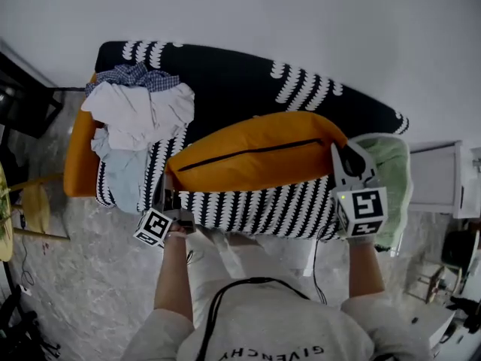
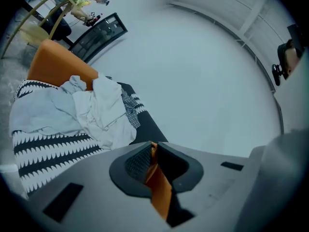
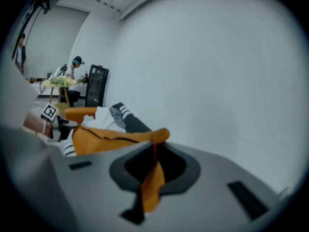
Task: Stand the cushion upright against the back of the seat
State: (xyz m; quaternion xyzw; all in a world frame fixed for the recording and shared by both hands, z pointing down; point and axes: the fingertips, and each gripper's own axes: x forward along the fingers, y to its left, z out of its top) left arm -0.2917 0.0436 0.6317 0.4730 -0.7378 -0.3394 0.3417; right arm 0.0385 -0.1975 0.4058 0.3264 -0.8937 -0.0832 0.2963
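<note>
While our left gripper [image 1: 168,200] pinches one corner of the plump orange fabric cushion [image 1: 255,160] on the black-and-white patterned seat [image 1: 248,209], our right gripper [image 1: 347,160] clamps the other. We should lift both evenly and lean it on the dark backrest [image 1: 240,81].

Orange for the cushion [image 1: 255,156], with a thin black line along its length. Same orange fabric between the black pads of the left hand-held gripper [image 2: 153,161] and of the right hand-held gripper [image 3: 153,164], both grey-bodied, each with a black-and-white square-marker cube. Black and white toothed stripes on the seat cover [image 1: 248,210] just beneath them. Beyond the left hand-held gripper, white clothes [image 1: 139,115], a blue checked cloth [image 1: 137,75], a pale blue cloth [image 1: 124,173] and a plain orange seat arm [image 1: 77,168]. Just right of the right hand-held gripper, pale green fabric [image 1: 392,173].
</note>
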